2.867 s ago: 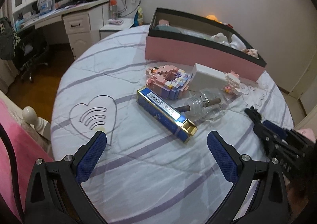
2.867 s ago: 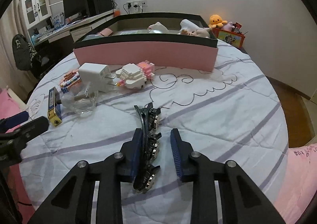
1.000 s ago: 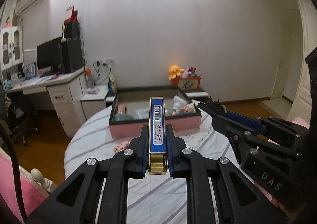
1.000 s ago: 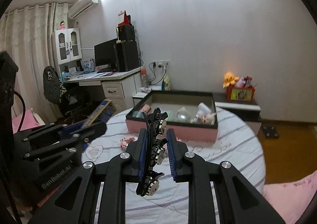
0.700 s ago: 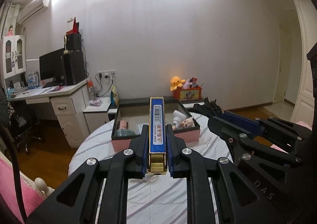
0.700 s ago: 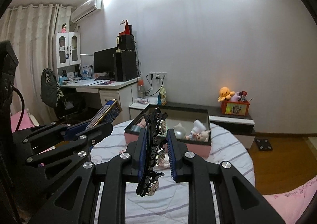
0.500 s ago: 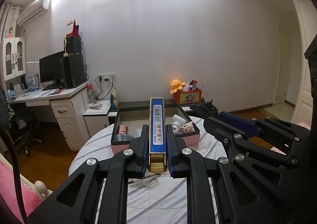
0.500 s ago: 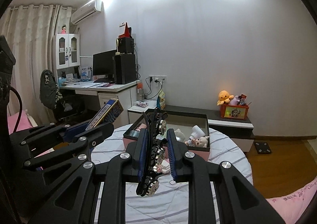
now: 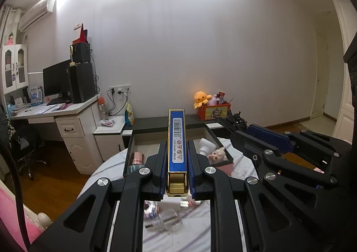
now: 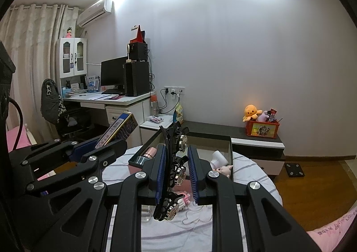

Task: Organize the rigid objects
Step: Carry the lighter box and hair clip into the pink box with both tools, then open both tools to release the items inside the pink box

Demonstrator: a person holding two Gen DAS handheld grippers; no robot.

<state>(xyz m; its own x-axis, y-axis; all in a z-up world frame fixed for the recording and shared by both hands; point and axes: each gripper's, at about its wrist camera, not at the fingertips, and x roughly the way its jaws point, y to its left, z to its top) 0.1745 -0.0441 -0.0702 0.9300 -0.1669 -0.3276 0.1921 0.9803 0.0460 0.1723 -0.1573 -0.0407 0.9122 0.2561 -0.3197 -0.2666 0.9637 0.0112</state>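
Observation:
A slim blue-and-gold box [image 9: 176, 136] stands lengthwise between the pads of my left gripper [image 9: 177, 156], which is shut on it. My right gripper [image 10: 176, 151] is shut on a black hair clip [image 10: 177, 140] with metal studs, held on edge. Both are lifted above the round striped bedspread [image 10: 250, 169]. Just beyond lies the pink storage box [image 9: 229, 168] with a black rim, holding a doll [image 9: 217, 155] and a pink-capped bottle [image 9: 137, 158]. In the left wrist view the right gripper [image 9: 267, 138] reaches in from the right. The left gripper [image 10: 100, 147] shows at the left of the right wrist view.
A clear glass bottle [image 9: 165, 220] and a pink block toy [image 10: 183, 199] lie on the bedspread under the grippers. A desk [image 9: 67, 118] with a monitor stands left. A low black bench [image 10: 256, 140] carries an orange plush. Wooden floor surrounds the bed.
Both grippers have closed on the blue box and the hair clip and lifted them off the bedspread. Over the last second they rose further and the storage box sank lower in both views.

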